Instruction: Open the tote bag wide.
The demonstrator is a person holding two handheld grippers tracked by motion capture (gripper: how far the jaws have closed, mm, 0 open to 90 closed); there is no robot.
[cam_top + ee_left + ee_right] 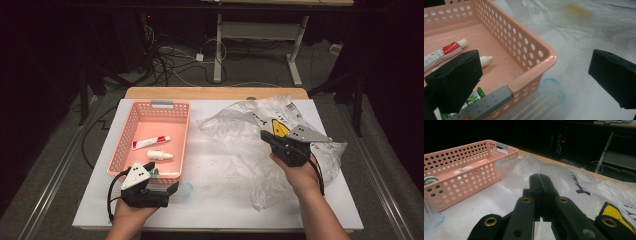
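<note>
Closest to me, the left gripper (172, 189) hovers with jaws spread wide at the near corner of the pink perforated plastic basket (120, 150). Over to its right, the right gripper (264, 134) has its jaws clenched on the crumpled clear plastic bag (235, 130), lying on the white tabletop (215, 200).

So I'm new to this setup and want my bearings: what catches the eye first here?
The pink basket on the left of the white table, holding a red-and-white tube and a small white bottle. Right of it sprawls a crumpled clear plastic bag with a yellow mark, and the right gripper is shut on a fold of it. The left gripper hangs open over the basket's near corner.
</note>
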